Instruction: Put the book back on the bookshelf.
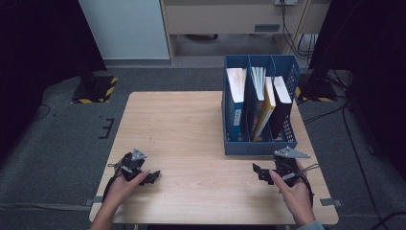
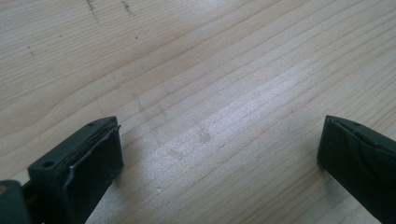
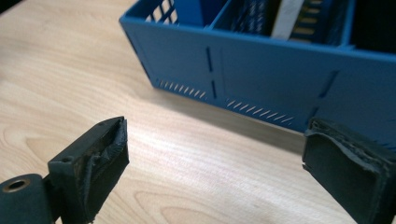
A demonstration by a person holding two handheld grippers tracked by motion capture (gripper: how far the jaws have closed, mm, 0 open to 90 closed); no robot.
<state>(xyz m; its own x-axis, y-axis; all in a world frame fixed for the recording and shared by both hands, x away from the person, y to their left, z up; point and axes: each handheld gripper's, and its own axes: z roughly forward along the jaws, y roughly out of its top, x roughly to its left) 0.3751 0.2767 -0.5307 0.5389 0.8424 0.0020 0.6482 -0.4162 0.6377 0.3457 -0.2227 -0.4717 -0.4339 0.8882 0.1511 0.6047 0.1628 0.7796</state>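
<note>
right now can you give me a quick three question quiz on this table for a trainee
1. True or false: the left gripper has its jaws shut on a book.
2. How many compartments does the blue file rack have? A) two B) three C) four
3. Fill in: the right gripper is over the wooden table, just in front of the ______.

Key
1. False: in the left gripper view the jaws stand wide apart over bare wood.
2. B, three, with books standing in them.
3. File rack: the right gripper view looks at its blue front wall, with the jaws open and holding nothing.
</note>
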